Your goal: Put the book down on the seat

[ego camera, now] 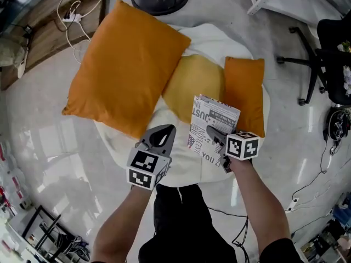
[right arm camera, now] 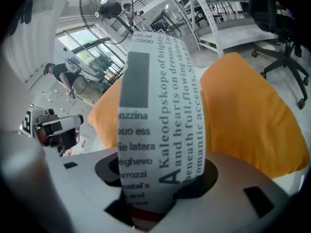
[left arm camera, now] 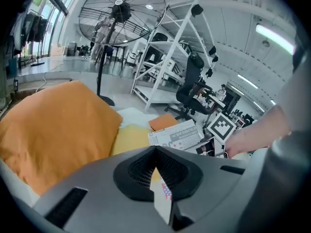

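the book (ego camera: 214, 126) hangs in the air over the front of the white seat (ego camera: 214, 40), not yet down, just before the yellow cushion (ego camera: 192, 84) and the small orange cushion (ego camera: 244, 95). the right gripper (ego camera: 215, 136) is clamped on its lower edge, jaws wide, with the pages curving up between them; this looks like the main hold. the left gripper (ego camera: 168, 133) seems pinched on the near corner, the one with the flag print, probably to keep the floppy cover from sagging. both point downward, which suits laying the book flat on the bare patch in front.
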A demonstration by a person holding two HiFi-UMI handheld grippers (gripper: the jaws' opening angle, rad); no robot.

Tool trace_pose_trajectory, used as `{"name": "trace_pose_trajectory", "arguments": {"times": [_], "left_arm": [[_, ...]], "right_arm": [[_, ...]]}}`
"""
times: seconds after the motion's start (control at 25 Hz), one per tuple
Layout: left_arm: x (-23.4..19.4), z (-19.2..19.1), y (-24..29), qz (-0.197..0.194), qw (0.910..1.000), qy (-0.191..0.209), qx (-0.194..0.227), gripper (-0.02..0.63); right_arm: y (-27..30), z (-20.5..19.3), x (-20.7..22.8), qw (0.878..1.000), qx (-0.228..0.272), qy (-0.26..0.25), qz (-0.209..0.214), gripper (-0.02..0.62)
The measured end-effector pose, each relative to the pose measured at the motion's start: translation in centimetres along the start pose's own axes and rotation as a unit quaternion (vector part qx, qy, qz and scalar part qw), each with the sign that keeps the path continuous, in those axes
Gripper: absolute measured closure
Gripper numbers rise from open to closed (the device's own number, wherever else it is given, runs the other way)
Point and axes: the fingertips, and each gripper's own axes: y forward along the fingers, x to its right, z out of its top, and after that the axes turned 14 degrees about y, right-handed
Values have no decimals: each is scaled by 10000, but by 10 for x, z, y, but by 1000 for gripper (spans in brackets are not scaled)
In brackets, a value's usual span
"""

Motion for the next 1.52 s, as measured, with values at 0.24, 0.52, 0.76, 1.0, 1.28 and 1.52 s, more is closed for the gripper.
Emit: {"name": "trace_pose_trajectory", "arguments": {"times": [0.24,0.52,0.76,1.0,1.28,1.52], "left_arm": [[0,-4,8,-55,10000,0,-17,604],[3,-8,9,-135,9999,81,-51,604],[0,-21,3,-127,9998,56,-104,604],[6,-28,-3,-155,9997,149,-138,604],[17,-20,-22,-182,9994,277,63,604],[17,23,-67,159,9984,432,336,604]], "right_arm": [[29,-3,3,9986,-465,-171,-162,339],[36,6,-2,9967,-627,-449,-246,336],[18,16,12,9935,-230,-901,-652,402],[1,12,24,9949,68,-784,-635,292],[-42,23,47,9830,970,-549,-1461,292],[-92,11,2,9797,1249,-674,-1417,381]]}}
